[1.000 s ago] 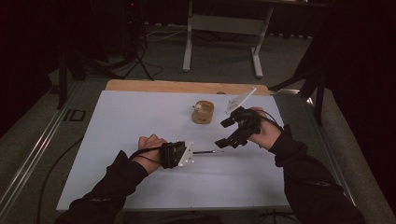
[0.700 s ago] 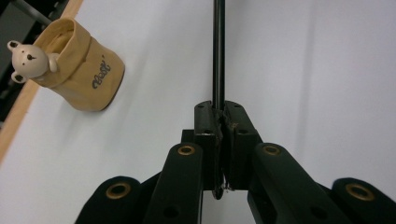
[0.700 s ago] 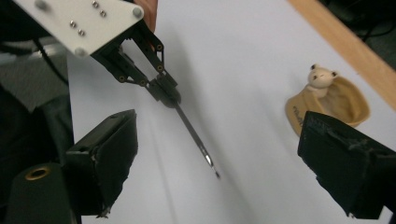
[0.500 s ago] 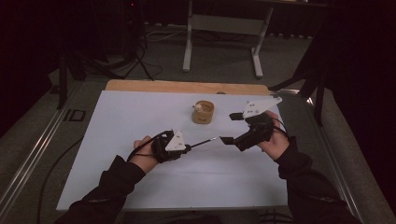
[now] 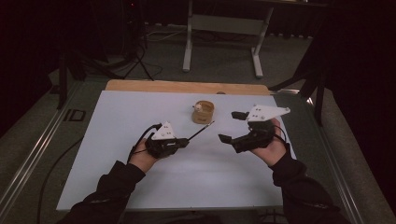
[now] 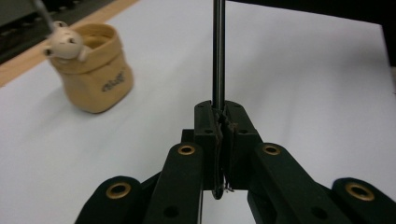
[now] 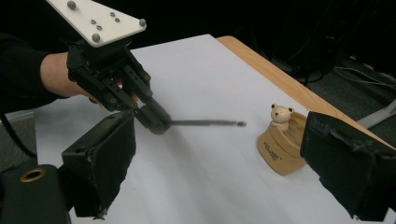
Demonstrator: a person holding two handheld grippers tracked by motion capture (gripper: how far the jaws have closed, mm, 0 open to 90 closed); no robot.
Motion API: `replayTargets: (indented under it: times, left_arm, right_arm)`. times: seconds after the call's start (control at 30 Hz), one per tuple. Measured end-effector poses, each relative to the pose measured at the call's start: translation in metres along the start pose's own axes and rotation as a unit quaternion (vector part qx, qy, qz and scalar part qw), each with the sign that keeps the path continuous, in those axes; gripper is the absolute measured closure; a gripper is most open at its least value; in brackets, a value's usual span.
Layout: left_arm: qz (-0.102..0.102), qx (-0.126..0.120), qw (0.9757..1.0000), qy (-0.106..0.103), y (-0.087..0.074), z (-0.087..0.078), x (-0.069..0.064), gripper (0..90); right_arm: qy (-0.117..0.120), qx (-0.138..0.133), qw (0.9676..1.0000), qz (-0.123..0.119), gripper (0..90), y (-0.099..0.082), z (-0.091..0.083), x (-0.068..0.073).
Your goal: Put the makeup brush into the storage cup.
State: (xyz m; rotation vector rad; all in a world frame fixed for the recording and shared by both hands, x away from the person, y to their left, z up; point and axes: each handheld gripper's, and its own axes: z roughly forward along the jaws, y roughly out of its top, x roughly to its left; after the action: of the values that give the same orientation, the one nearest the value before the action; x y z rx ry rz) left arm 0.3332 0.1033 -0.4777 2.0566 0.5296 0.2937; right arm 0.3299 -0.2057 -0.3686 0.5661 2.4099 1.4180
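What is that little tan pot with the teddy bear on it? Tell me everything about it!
The tan holder is a small, rounded cup that looks like soft leather or matte ceramic, open at the top, with small dark lettering on its side. A tiny cream bear head peeks over its rim. It stands upright on the white table, near the wooden far edge. Nothing touches it; the thin dark rod held by the left gripper points toward it but stops short.

Both arms wear black long sleeves, bunched at the cuffs. The left tongs (image 5: 186, 140) are matt black, built of linked bars with brass-ringed pivot holes, and carry a pale grey three-cornered plate dotted with small screws. A black cable loops from their rear. The right tongs (image 5: 232, 126) are black too, with the same screw-studded plate and blocky, rough-edged padded jaws.
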Motion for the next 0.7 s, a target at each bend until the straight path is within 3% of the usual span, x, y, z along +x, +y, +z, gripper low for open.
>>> replayTargets:
  times: [0.1, 0.13, 0.23, 0.33, 0.43, 0.57, 0.67, 0.7]
  left_arm:
    - [-0.005, -0.006, 1.0, 0.003, -0.001, -0.001, 0.001, 86.6]
    - [-0.023, -0.021, 0.9995, -0.001, -0.001, -0.002, 0.002, 86.6]
    - [-0.033, -0.032, 0.999, -0.001, -0.001, -0.003, 0.003, 86.6]
    - [-0.061, -0.058, 0.9964, -0.006, -0.001, -0.006, 0.006, 86.6]
    - [-0.068, -0.064, 0.9956, -0.006, 0.0, -0.006, 0.006, 86.6]
    - [-0.086, -0.089, 0.9922, -0.015, 0.0, -0.007, 0.006, 86.6]
    - [-0.108, -0.11, 0.9877, -0.024, -0.001, -0.007, 0.006, 86.6]
    - [-0.108, -0.11, 0.9877, -0.024, -0.001, -0.007, 0.006, 86.6]
  right_arm:
    - [-0.006, -0.007, 0.9999, 0.009, 10.6, -0.004, 0.003, 0.002]
    - [-0.008, -0.008, 0.9998, 0.015, 10.8, -0.005, 0.004, 0.002]
    - [-0.016, -0.014, 0.9994, 0.027, 14.1, -0.007, 0.007, 0.003]
    - [-0.021, -0.021, 0.9987, 0.042, 15.1, -0.012, 0.013, 0.004]
    - [-0.023, -0.021, 0.9982, 0.052, 15.7, -0.014, 0.017, 0.006]
    - [-0.028, -0.014, 0.9975, 0.064, 20.7, -0.017, 0.03, 0.013]
    - [-0.026, -0.018, 0.9958, 0.087, 23.2, -0.018, 0.036, 0.015]
    - [-0.026, -0.018, 0.9958, 0.087, 23.2, -0.018, 0.036, 0.015]
